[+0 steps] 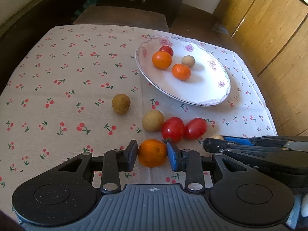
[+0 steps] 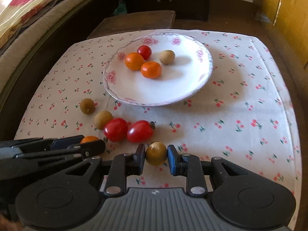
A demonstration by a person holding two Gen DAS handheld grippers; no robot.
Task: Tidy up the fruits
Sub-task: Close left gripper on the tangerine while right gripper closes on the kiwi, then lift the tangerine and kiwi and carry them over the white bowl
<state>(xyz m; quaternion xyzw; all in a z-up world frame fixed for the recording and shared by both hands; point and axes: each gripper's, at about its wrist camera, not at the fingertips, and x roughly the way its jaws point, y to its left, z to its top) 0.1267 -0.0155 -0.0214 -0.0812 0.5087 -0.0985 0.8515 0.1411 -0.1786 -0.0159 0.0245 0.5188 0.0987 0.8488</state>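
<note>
A white flowered plate (image 1: 207,90) (image 2: 192,88) holds two small oranges, a cherry tomato and a longan. On the cloth lie two longans (image 1: 121,104) (image 1: 152,120) and two red tomatoes (image 1: 172,129) (image 1: 195,128). My left gripper (image 1: 152,154) has its pads against both sides of a small orange (image 1: 152,153) on the cloth. My right gripper (image 2: 156,155) has its pads on either side of a brown longan (image 2: 156,153) on the cloth, the right pad with a slight gap. Each gripper shows at the other view's edge.
The table wears a cherry-print cloth (image 1: 57,88). A dark wooden stool (image 2: 134,22) stands behind the table, a bed (image 2: 28,19) at left, and wooden cabinets (image 1: 269,28) at right. The table edge runs close on the right (image 2: 292,115).
</note>
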